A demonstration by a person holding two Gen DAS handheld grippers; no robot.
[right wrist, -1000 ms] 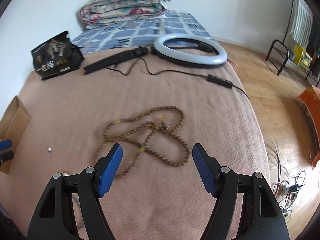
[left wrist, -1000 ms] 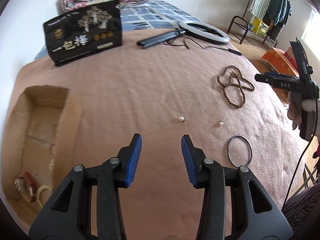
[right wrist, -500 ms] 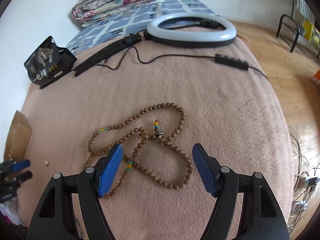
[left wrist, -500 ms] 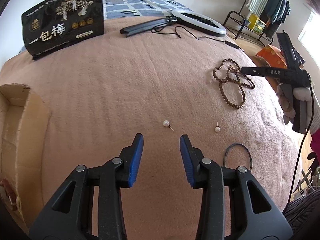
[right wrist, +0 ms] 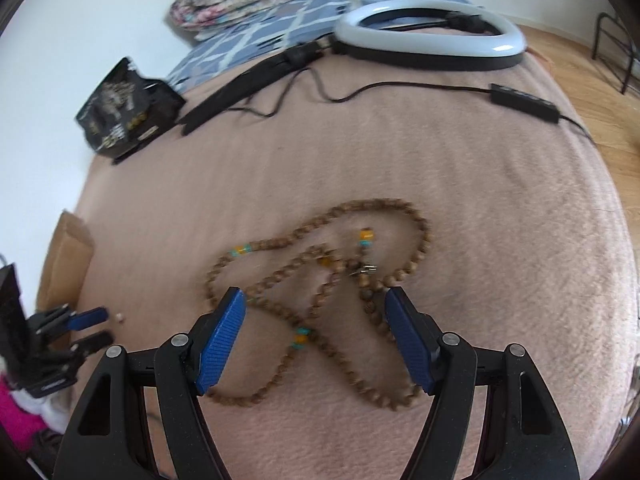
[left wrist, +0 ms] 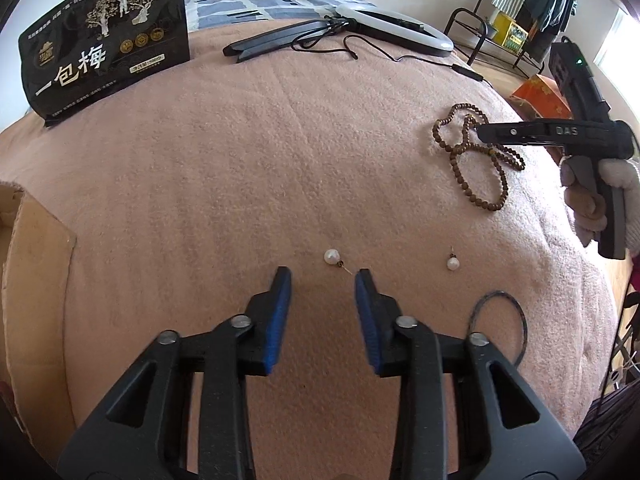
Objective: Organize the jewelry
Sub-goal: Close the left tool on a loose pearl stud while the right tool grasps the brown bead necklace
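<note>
My left gripper (left wrist: 322, 276) is open and empty, its tips just short of a pearl earring (left wrist: 332, 257) on the pink blanket. A second pearl earring (left wrist: 452, 264) lies to its right, and a thin dark bangle (left wrist: 500, 320) lies nearer the edge. My right gripper (right wrist: 314, 300) is open wide, low over a brown wooden bead necklace (right wrist: 320, 280) that lies tangled between its fingers. The necklace (left wrist: 472, 160) and the right gripper (left wrist: 484, 134) also show in the left wrist view. The left gripper (right wrist: 94, 326) shows at the left of the right wrist view.
A cardboard box (left wrist: 28, 272) stands at the bed's left edge. A black snack bag (left wrist: 104, 36), a ring light (right wrist: 428, 32) with its stand and cable (right wrist: 524, 102) lie at the far end. The bed edge drops to wood floor on the right.
Both grippers have moved forward and lower: the left toward the near pearl earring, the right down over the bead necklace. Both stayed open.
</note>
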